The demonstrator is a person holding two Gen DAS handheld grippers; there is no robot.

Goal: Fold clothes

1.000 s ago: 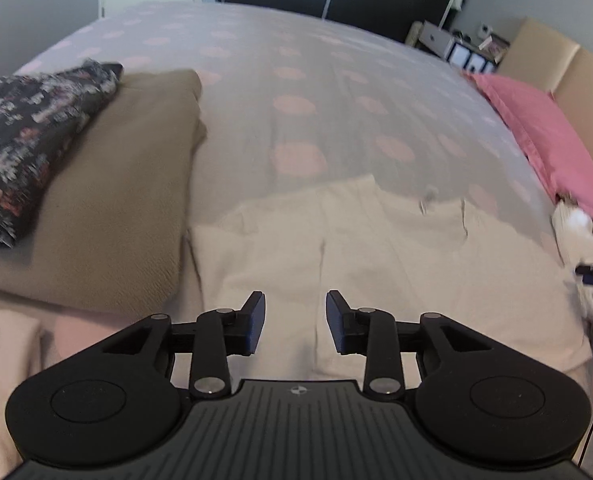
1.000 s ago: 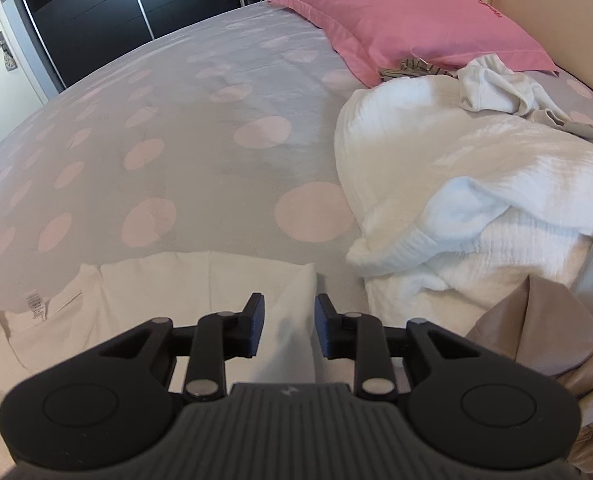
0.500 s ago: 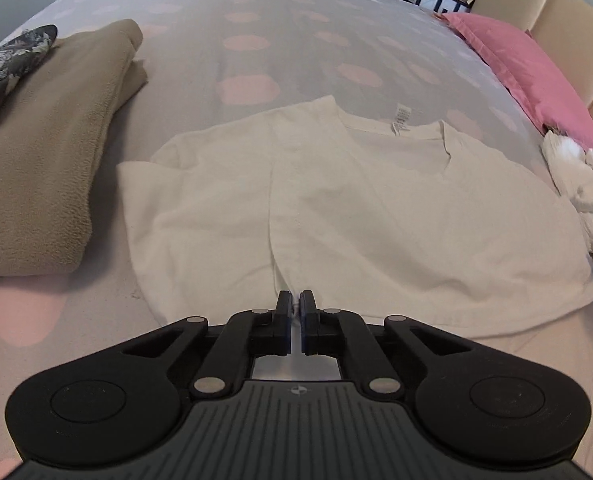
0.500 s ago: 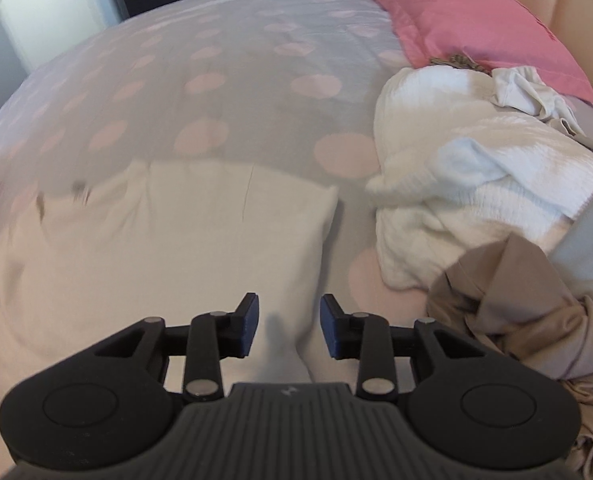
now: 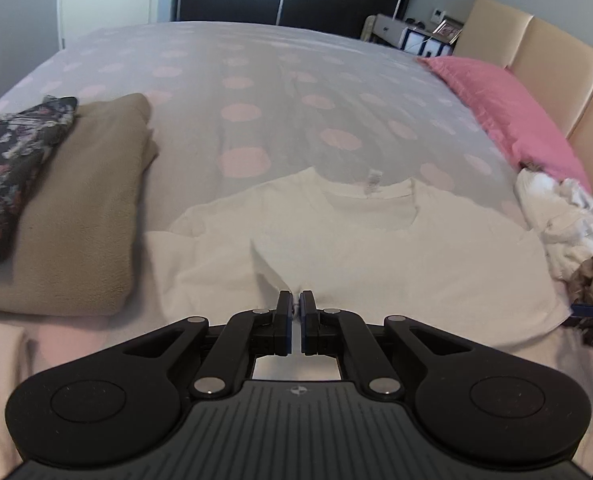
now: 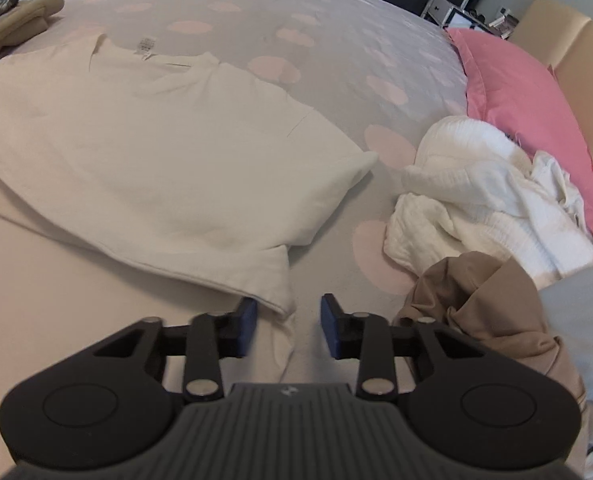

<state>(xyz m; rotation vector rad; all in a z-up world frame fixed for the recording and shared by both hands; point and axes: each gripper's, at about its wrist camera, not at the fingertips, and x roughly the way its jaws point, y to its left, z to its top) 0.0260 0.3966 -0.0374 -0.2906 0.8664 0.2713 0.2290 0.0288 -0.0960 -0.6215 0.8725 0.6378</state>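
A white T-shirt (image 5: 376,240) lies flat on the spotted bedspread (image 5: 256,92), collar and label toward the far side. My left gripper (image 5: 295,308) is shut on the near hem at the shirt's middle, and the cloth rises in a small ridge from the pinch. In the right wrist view the same T-shirt (image 6: 156,152) spreads to the left. Its near right corner lies between the fingers of my right gripper (image 6: 288,320). Those jaws are closing, and the pads stand apart from the cloth.
A folded tan garment (image 5: 76,208) with a dark floral one (image 5: 8,160) on it sits at the left. A heap of white clothes (image 6: 476,200) and a crumpled tan piece (image 6: 476,300) lie right of the shirt. A pink pillow (image 5: 516,120) rests by the headboard.
My left gripper closed on the shirt's near hem and pulled it up a little. My right gripper rolled and slid down to the shirt's near right corner.
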